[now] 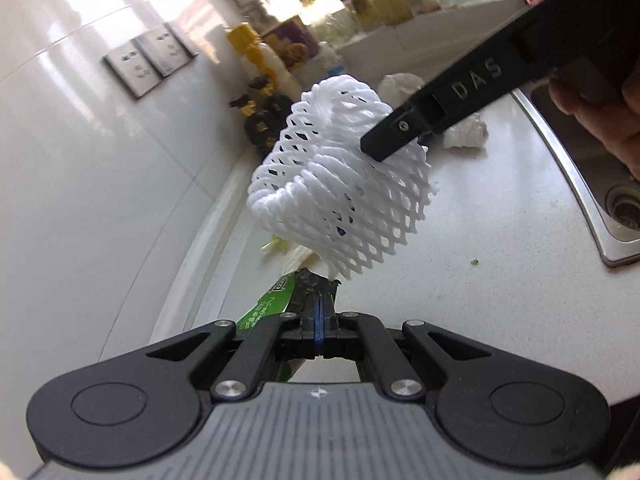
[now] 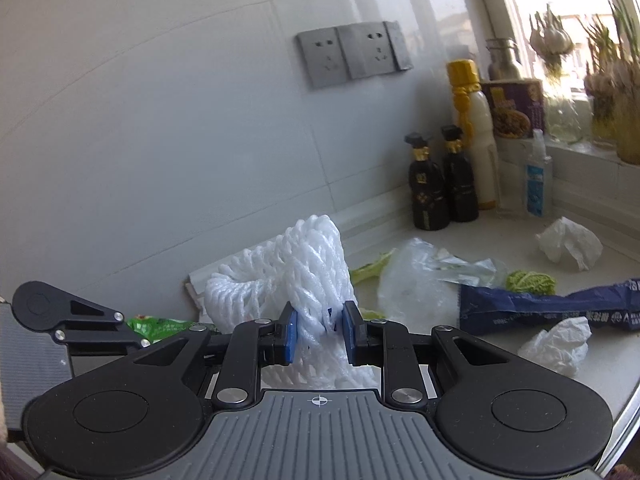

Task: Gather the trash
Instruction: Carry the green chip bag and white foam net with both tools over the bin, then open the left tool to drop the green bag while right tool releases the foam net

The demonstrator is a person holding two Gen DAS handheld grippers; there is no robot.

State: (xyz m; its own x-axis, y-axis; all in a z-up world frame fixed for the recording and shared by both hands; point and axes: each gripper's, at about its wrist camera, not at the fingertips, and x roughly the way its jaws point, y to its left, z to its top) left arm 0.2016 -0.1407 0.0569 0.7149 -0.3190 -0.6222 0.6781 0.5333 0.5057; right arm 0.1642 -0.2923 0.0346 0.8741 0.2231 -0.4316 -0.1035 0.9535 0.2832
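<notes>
My left gripper [image 1: 319,312] is pinched tight together right in front of me, and I think a bit of the green wrapper [image 1: 266,304] is caught in it, though I can't see that part well. My right gripper [image 2: 319,334] is squeezed on the white foam net [image 2: 316,276], which hangs up off the counter [image 2: 600,364] just ahead of its tips. The net is soft and springy, so it could slip out if I shake it. To the right of that tool wait the clear bag [image 2: 416,280], blue wrapper [image 2: 552,304] and crumpled tissues [image 2: 560,344], and a low swing could knock them around.
</notes>
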